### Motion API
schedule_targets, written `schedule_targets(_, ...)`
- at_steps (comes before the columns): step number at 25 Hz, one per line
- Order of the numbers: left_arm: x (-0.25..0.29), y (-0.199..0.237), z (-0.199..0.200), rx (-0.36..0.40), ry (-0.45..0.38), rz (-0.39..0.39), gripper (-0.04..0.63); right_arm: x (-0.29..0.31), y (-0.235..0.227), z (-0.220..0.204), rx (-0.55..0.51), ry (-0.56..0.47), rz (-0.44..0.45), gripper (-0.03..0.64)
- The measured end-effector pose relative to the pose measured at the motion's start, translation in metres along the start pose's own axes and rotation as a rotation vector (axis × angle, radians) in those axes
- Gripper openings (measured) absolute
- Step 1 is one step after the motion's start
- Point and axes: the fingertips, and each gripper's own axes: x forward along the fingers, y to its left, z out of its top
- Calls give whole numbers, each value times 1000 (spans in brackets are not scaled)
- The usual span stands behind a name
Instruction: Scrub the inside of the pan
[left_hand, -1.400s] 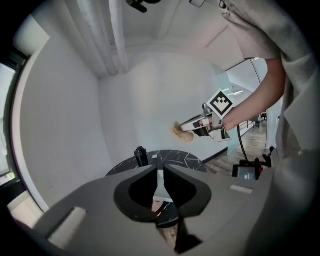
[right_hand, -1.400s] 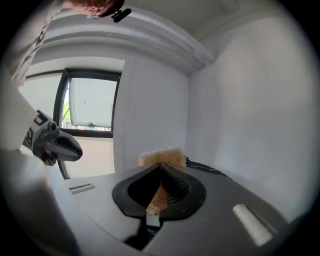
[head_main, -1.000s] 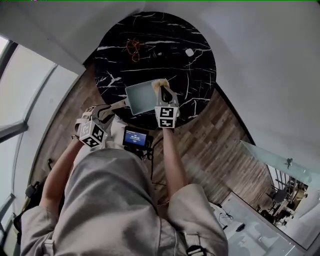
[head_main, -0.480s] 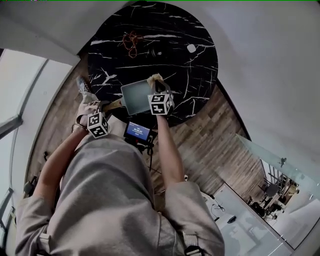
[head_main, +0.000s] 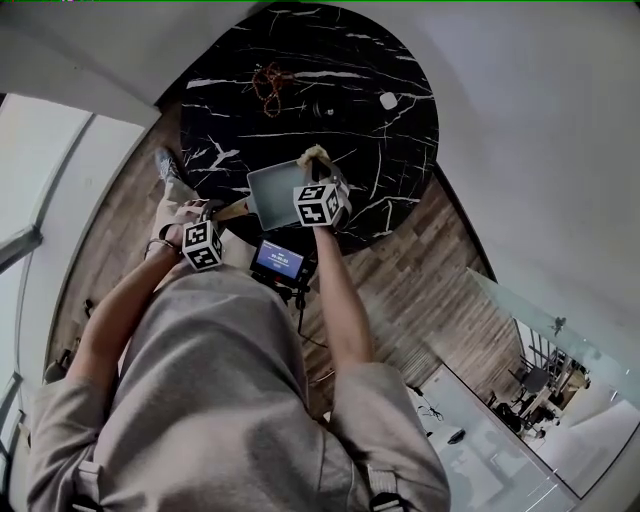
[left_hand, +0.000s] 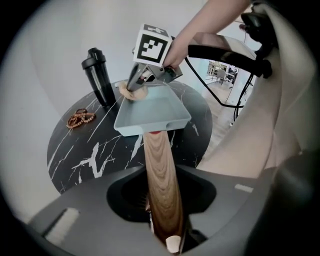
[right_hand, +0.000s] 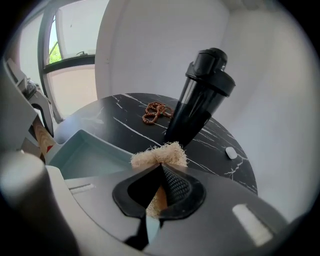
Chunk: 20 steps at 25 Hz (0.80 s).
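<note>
Scrubbing is looking to be the step in hand, with the pad at the pan's edge rather than down on its floor. The left gripper (left_hand: 161, 222) is clamping the wooden handle (left_hand: 159, 170) of the pale blue pan (left_hand: 150, 112). The handle is running straight out between its jaws to the pan body, which is sitting over the near part of the round black table (head_main: 360, 130). Whether the pan is resting on the table or being held just above it, I cannot tell. The right gripper (right_hand: 159, 190) is pinching a tan loofah pad (right_hand: 160, 154) tight, its frayed end sticking out past the jaws. In the left gripper view that pad is sitting at the pan's far corner, at about rim height, and contact with the pan wall is not showing clearly. A black shaker bottle (right_hand: 200, 100) and a string of brown beads (right_hand: 154, 111) are sitting farther back on the table, well apart from the pan.

As I am reading it, the next move is calling for lowering the pad off that corner onto the pan floor and sweeping it across. Meanwhile the handle grip is needing to brace the pan against sliding or tipping under the pressure.
</note>
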Motion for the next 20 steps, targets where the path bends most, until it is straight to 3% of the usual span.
schedule_targets(3, -1, 0, 0, -3, 0, 2, 120, 2, 12, 4, -128, 20, 6, 20)
schedule_targets(6, 0, -1, 1, -10, 0, 3, 120, 4, 12, 5, -111, 33, -10, 20)
schedule_targets(11, -1, -1, 1, -17, 5, 1, 120, 5, 14, 4, -176, 59, -21, 20)
schedule_targets(16, -2, -2, -1, -17, 20, 8, 118, 10, 32, -19, -275, 129, 50, 20)
schedule_targets(20, 1, -1, -3, -13, 28, 15, 120, 18, 38, -25, -189, 154, 82, 21)
